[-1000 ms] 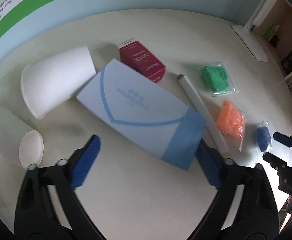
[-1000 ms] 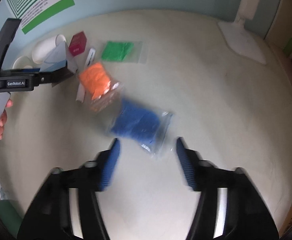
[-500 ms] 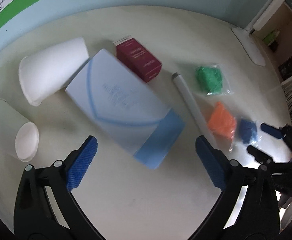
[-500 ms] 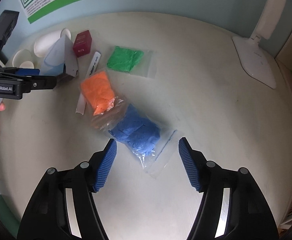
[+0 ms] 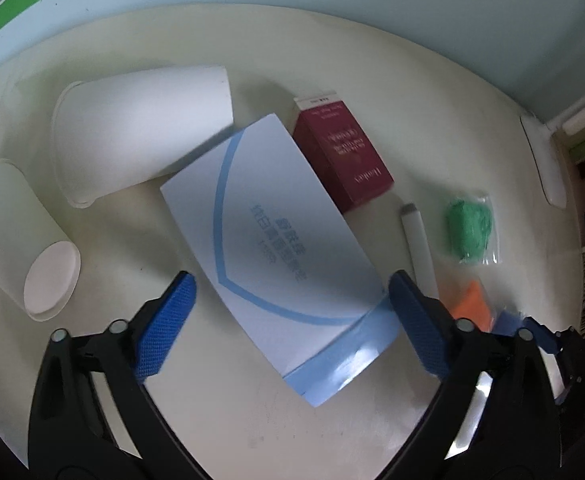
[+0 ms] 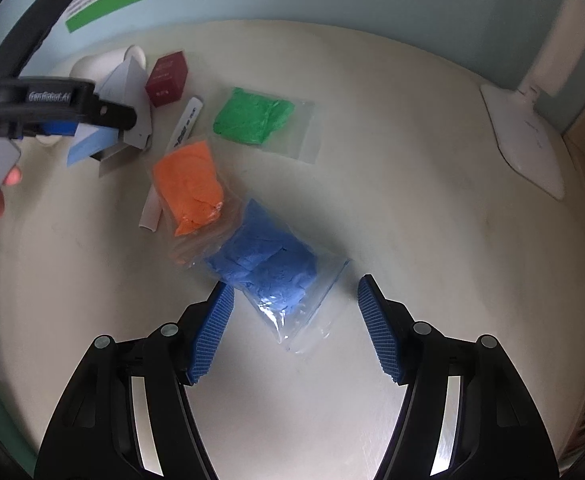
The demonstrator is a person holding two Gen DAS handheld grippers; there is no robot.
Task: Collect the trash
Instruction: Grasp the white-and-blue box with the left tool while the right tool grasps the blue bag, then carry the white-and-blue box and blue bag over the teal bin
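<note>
Nothing looks collected yet: all the trash lies on the desk (image 6: 412,160). The left tongs (image 5: 292,320), spread wide, straddle the pale blue box (image 5: 276,248), which lies flat beside two tipped cups (image 5: 140,132). The right tongs (image 6: 292,328), also released, flank the crinkled blue bag (image 6: 268,264), which overlaps the orange bag (image 6: 190,188).

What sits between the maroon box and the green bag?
A white tube lies between the maroon box and the green bag, clearest in the left wrist view.
</note>
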